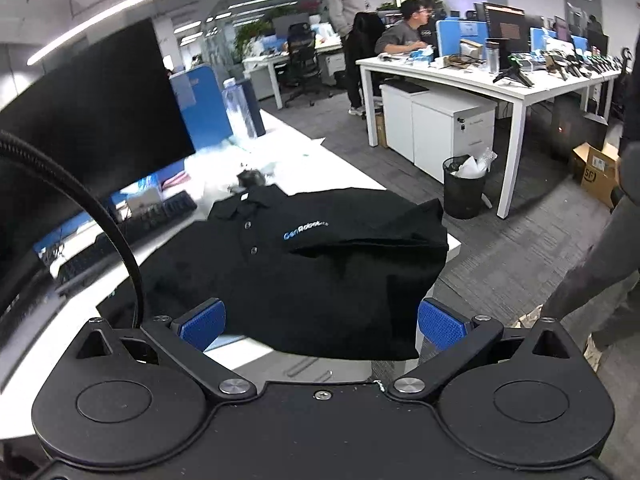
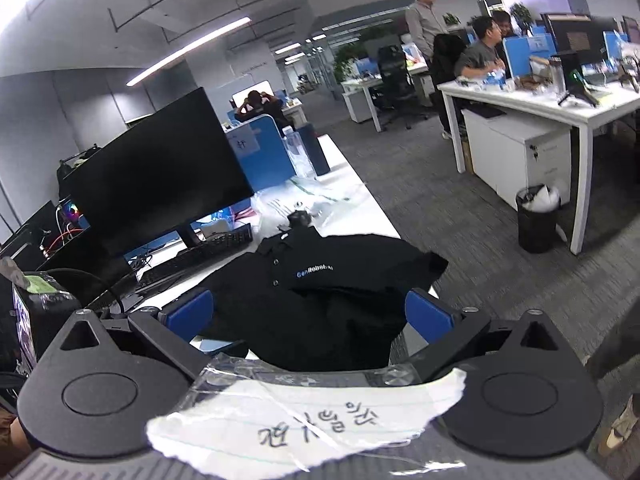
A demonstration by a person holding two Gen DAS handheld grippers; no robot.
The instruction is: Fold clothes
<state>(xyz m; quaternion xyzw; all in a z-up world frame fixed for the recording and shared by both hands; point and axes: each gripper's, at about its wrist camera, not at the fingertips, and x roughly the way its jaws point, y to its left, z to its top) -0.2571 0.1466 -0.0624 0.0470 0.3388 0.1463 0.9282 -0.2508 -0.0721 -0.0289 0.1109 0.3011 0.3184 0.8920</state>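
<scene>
On the white desk (image 1: 352, 172) in this open office the black polo (image 1: 320, 264) lies dead ahead, collar away, hem toward me and over the near edge, between both my left gripper (image 1: 320, 320) and right gripper (image 2: 308, 316), each spread wide and empty.

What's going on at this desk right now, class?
A person is holding two handheld grippers over a black polo shirt lying face up on a white desk. The left gripper and the right gripper are both open, blue fingers spread wide, holding nothing. One side of the shirt looks folded in already, and its lower edge hangs past the desk's edge. A monitor and keyboard sit beside it.
</scene>
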